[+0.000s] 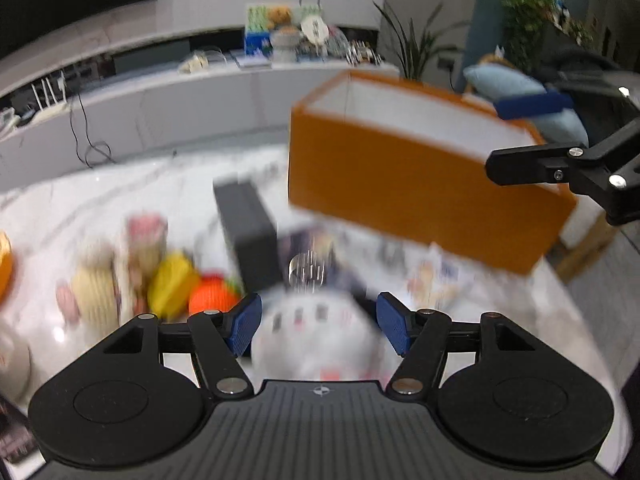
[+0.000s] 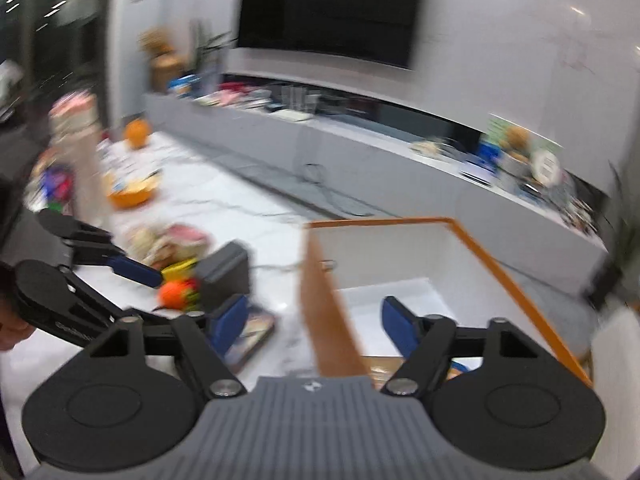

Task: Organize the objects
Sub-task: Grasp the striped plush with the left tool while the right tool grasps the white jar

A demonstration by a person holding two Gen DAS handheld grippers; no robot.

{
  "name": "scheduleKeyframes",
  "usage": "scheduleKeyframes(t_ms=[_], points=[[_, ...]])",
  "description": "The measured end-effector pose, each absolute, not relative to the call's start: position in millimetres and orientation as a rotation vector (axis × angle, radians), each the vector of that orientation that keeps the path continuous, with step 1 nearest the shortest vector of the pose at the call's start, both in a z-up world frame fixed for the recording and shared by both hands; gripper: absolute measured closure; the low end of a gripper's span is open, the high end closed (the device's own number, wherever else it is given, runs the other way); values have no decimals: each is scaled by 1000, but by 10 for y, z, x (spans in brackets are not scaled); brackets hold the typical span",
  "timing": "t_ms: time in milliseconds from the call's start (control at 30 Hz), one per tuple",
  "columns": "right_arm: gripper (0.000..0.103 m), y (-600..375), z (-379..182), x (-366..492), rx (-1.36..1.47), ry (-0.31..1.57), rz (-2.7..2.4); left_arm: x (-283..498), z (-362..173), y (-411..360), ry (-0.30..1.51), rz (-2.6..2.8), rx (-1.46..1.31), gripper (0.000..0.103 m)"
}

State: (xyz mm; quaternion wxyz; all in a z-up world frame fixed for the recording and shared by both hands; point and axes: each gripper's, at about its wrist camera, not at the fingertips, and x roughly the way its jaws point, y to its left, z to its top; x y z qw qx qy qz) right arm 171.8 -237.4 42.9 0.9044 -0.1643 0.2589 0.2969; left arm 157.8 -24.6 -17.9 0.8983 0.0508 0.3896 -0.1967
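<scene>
An orange box (image 1: 404, 176) with a white inside hangs tilted above the white marble table (image 1: 132, 188). My right gripper (image 1: 516, 136) straddles its right wall, one blue pad inside and one black finger outside. In the right wrist view the box wall (image 2: 328, 320) runs between my right gripper's pads (image 2: 316, 324), which stand apart from it. My left gripper (image 1: 318, 326) is open above a blurred white round object (image 1: 316, 340). A black box (image 1: 248, 232), a yellow toy (image 1: 172, 284) and an orange ball (image 1: 210, 296) lie beyond.
Snack packets (image 1: 120, 272) and an orange bowl (image 2: 132, 192) sit at the table's left. A book (image 2: 252, 336) lies flat by the black box. A long grey cabinet (image 1: 200, 96) with clutter runs behind the table. Plants (image 1: 416, 48) stand at the back right.
</scene>
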Motion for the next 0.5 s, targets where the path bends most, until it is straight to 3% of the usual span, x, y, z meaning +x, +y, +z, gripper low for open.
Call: scheduleKeyframes(t_ms=[267,500], points=[[22,-1919,-217,1678,-661,674,765,1575,-276,-238,827,-455,115,23],[22,-1822,-594,1654,-829,735,843,1780,-450,79,901,-461,-105,16]])
